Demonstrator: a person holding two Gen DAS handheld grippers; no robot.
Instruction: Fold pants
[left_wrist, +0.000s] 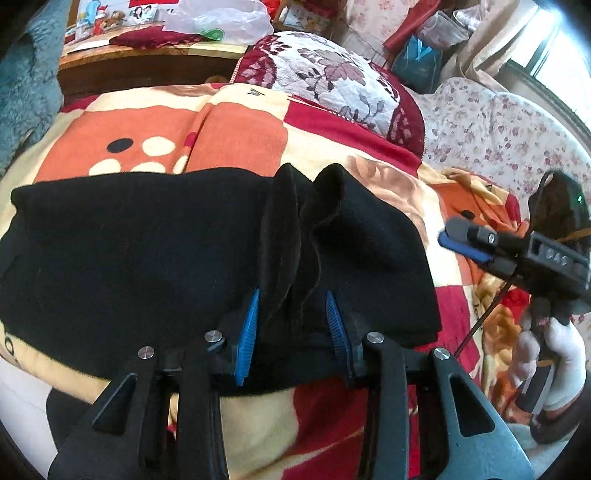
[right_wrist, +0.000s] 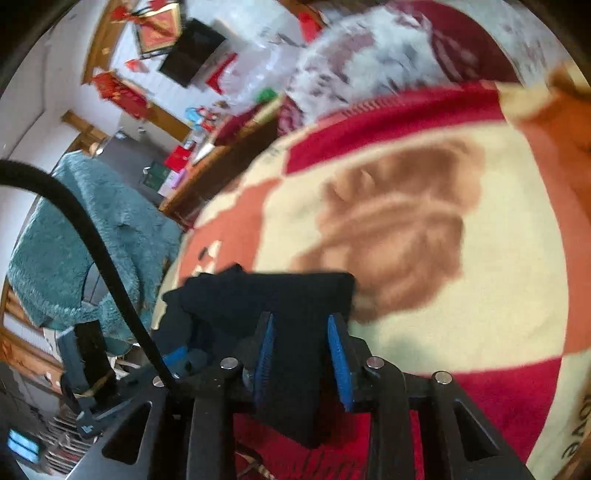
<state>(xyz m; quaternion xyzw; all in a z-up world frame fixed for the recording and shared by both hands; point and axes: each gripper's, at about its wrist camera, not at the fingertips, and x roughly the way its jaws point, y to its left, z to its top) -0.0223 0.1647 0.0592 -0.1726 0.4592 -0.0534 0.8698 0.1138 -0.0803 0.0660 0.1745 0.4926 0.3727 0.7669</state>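
The black pants (left_wrist: 147, 258) lie folded on the patterned blanket (left_wrist: 229, 125), with raised folds near the middle. My left gripper (left_wrist: 293, 299) stands at their near edge, jaws apart, with a bunched fold of black cloth rising between the blue pads (left_wrist: 249, 325). My right gripper (left_wrist: 461, 236) shows at the right of the left wrist view, above the blanket and off the pants. In the blurred right wrist view the right gripper (right_wrist: 301, 325) has its jaws apart, with a corner of the pants (right_wrist: 288, 295) lying between the pads.
A floral cushion (left_wrist: 332, 74) lies at the head of the bed. A teal fluffy blanket (right_wrist: 92, 240) hangs at the left. A wooden headboard shelf (left_wrist: 147, 55) holds a plastic bag and clutter. A floral quilt (left_wrist: 498, 129) lies at the right.
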